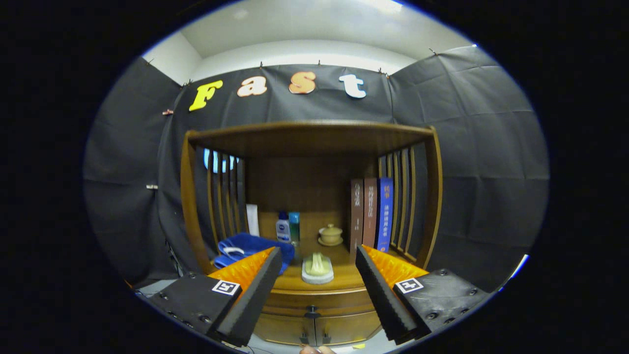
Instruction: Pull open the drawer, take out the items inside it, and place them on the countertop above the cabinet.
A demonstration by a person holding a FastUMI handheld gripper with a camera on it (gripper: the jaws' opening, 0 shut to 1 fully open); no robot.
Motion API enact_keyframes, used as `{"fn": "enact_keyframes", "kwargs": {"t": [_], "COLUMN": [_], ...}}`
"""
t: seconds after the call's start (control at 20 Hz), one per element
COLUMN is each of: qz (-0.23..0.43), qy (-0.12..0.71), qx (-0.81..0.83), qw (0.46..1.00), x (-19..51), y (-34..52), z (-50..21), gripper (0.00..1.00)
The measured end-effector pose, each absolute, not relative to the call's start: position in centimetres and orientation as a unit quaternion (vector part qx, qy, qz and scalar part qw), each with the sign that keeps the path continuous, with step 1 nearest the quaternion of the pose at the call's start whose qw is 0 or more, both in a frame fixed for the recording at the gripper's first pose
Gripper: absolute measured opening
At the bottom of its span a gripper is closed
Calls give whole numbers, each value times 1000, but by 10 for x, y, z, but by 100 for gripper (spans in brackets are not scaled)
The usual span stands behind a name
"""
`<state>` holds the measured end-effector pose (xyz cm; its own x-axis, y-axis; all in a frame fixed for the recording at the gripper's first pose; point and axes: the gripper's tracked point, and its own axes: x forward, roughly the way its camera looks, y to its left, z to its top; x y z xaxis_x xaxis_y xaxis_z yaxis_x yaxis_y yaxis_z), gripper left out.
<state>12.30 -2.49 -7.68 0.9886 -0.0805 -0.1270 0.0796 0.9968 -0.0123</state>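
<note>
Hand-held gripper (pixel 318 275) level, facing the cabinet (pixel 314 206); fingers spread apart, holding nothing.

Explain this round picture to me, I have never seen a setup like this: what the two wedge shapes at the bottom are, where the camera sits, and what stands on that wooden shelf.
The camera rides on a hand-held grasping tool and looks forward along its two fingers; those are the wedge shapes. A person carries it; there is no robot arm. The fingers are spread wide apart and hold nothing.

Ahead stands a wooden cabinet with an open shelf space. On its countertop, seen between the fingers, sits a small pale dish with a greenish item. Beyond it are a lidded ceramic cup on a saucer and two bottles. A blue cloth lies beside the left finger, and three upright books stand on the right.

Below the countertop is the drawer with a dark knob, closed for now.
</note>
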Motion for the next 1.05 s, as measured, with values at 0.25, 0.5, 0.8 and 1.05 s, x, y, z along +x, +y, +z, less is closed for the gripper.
{"fn": "enact_keyframes", "kwargs": {"t": [0.25, 0.5, 0.8, 1.05], "qz": [-23, -7, -13, -14], "qy": [73, 63, 61, 57], "qx": [-17, -36, -37, -39], "qw": [997, 997, 997, 998], "x": [102, 84, 70, 65], "y": [-13, 1, 6, 4], "z": [-35, -21, -13, -11], "gripper": [99, 99, 99, 99]}}
